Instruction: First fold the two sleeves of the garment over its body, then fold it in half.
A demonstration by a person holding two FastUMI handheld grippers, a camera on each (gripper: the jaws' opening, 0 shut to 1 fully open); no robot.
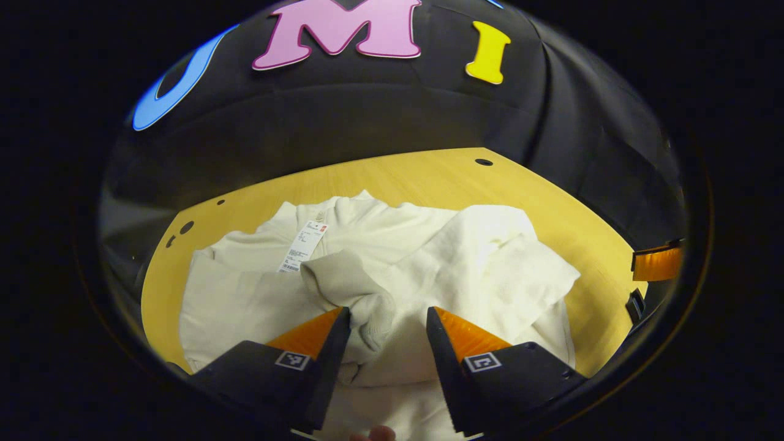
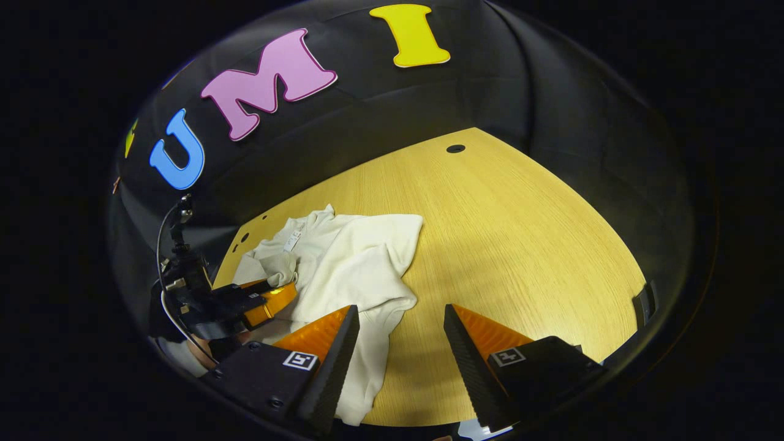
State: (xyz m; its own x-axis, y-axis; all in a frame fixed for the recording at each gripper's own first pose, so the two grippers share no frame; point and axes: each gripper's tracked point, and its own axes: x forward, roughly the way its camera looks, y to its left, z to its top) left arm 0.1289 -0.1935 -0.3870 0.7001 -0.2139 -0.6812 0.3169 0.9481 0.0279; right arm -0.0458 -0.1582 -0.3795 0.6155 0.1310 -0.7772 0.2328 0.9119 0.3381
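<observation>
The cream garment (image 1: 392, 269) lay on the desk (image 1: 429, 177), toward its left edge, one sleeve (image 1: 502, 257) already folded over the body. The left gripper (image 1: 388, 321) hung over it, jaws apart, with a bunched sleeve cuff (image 1: 367, 306) between them. The right gripper (image 2: 401, 318) was spread wide above bare wood beside the garment's hem.

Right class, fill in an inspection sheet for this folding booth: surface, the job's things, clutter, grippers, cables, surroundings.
Surface: light wooden table with small holes.
Job's things: cream garment lying rumpled on the table, one sleeve folded over its body, paper tag near the collar.
Clutter: nothing seen.
Grippers: left gripper open, the sleeve's cuff between its fingers; right gripper open over the garment's edge.
Cables: one behind the left gripper.
Surroundings: black cloth wall.
</observation>
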